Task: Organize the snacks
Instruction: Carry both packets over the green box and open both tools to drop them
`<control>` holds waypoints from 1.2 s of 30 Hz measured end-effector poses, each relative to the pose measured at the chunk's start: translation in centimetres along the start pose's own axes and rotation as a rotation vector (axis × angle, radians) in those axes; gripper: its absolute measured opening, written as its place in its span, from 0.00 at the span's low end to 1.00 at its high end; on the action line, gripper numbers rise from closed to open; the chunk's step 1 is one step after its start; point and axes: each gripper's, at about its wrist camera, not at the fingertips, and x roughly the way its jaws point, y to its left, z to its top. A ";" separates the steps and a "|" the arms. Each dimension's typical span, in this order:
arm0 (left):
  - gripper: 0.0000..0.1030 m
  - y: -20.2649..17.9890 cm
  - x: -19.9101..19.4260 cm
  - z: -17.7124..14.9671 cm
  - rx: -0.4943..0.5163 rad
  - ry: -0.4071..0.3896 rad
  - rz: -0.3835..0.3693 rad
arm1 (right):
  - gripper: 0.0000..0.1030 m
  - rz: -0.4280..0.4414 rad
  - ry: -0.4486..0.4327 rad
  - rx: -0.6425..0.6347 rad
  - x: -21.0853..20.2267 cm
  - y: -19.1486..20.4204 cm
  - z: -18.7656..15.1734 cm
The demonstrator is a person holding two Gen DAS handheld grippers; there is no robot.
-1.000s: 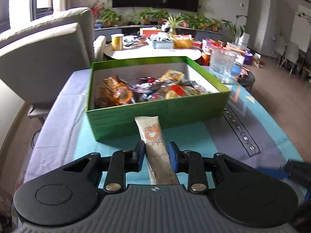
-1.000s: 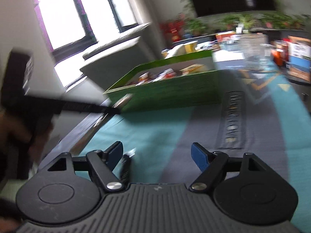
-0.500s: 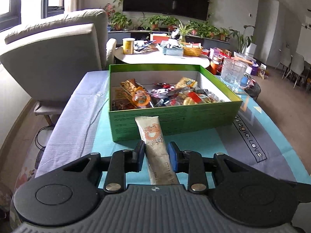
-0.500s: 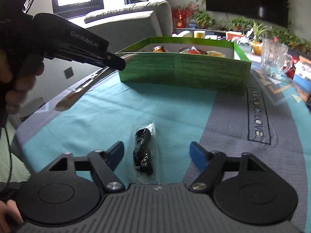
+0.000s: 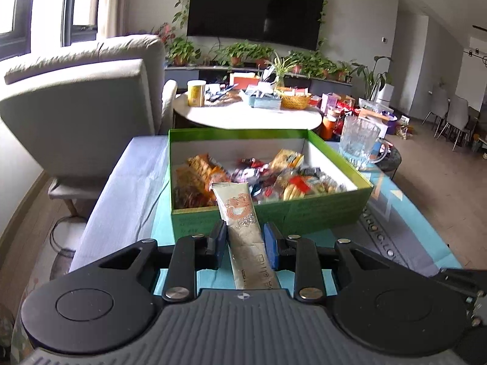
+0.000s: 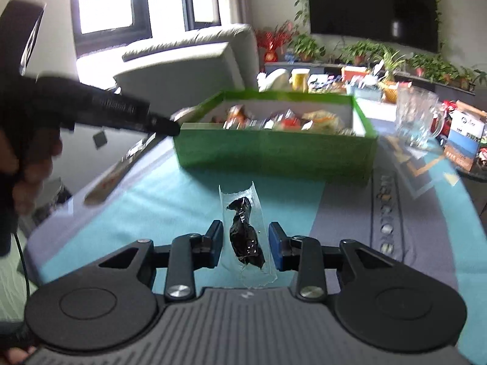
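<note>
A green box [image 5: 319, 210] full of wrapped snacks stands on the teal and grey tablecloth; it also shows in the right wrist view [image 6: 274, 155]. My left gripper [image 5: 246, 240] is shut on a long beige snack packet [image 5: 243, 222], held raised with its tip over the box's near wall. My right gripper [image 6: 245, 241] has closed on a clear packet with a dark snack inside [image 6: 245, 234], lifted off the cloth. The left gripper [image 6: 158, 120] with its packet shows in the right wrist view, left of the box.
A glass mug [image 5: 360, 143] stands right of the box. A grey armchair [image 5: 82, 106] is at the left. A round white table [image 5: 246, 115] with baskets and a yellow can lies behind the box. Boxes and plants fill the back right.
My left gripper rose and moved toward the box with the beige packet. My right gripper swung toward the dark snack packet, narrowed its jaws around it and lifted it.
</note>
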 end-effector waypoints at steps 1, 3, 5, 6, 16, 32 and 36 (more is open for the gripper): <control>0.24 0.0 0.0 0.2 0.004 -0.007 -0.002 | 0.33 -0.003 -0.016 0.008 0.0 -0.2 0.4; 0.24 -0.2 0.3 0.9 0.011 -0.021 -0.007 | 0.33 -0.010 -0.052 0.021 -0.1 -0.6 1.4; 0.25 -0.4 0.7 1.7 0.021 -0.032 -0.005 | 0.33 -0.018 -0.083 0.030 0.1 -1.0 2.4; 0.25 -0.4 0.9 2.0 0.025 -0.037 -0.005 | 0.33 -0.022 -0.096 0.030 0.2 -1.2 2.8; 0.25 -0.9 3.8 5.8 0.047 -0.078 0.003 | 0.33 -0.054 -0.196 0.083 2.7 -4.5 8.2; 0.25 -0.3 9.8 9.8 0.075 -0.089 0.011 | 0.33 -0.067 -0.186 0.149 8.4 -6.7 11.3; 0.25 -0.2 10.8 10.3 0.075 -0.102 0.019 | 0.33 -0.071 -0.177 0.158 9.6 -6.8 11.9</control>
